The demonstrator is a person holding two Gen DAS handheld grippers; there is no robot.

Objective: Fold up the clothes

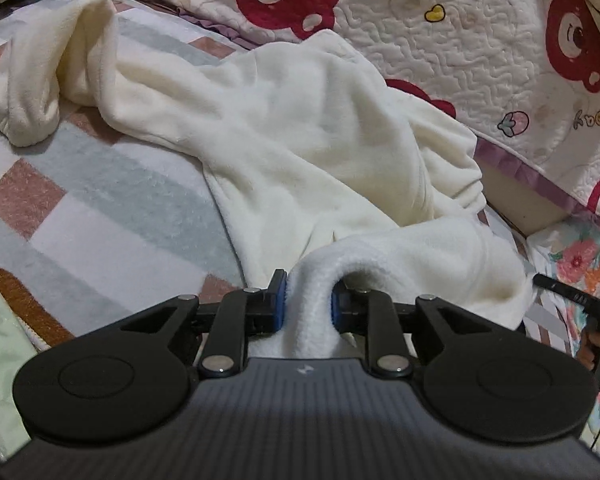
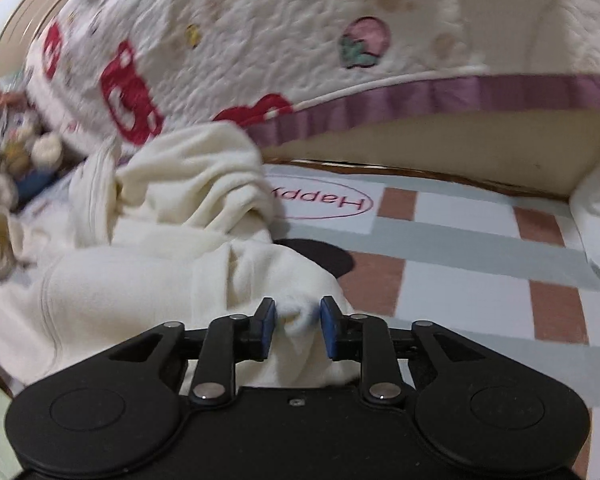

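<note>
A cream fleece garment (image 1: 300, 128) lies rumpled on a checked bed cover (image 1: 100, 208), with one cuffed sleeve (image 1: 40, 80) stretched out to the far left. My left gripper (image 1: 308, 300) is shut on a thick fold of its edge, and the blue pads press the pile from both sides. In the right wrist view the same garment (image 2: 172, 208) is bunched up to the left. My right gripper (image 2: 297, 322) stands open with a tuft of the cloth between its jaws. The right pad is a little clear of the cloth.
A white quilt with red bears and purple trim (image 1: 460, 40) is heaped behind and to the right of the garment. Plush toys (image 2: 24, 148) sit at the far left. The checked cover (image 2: 480, 240) runs on to the right, printed with "Happy" (image 2: 324, 200).
</note>
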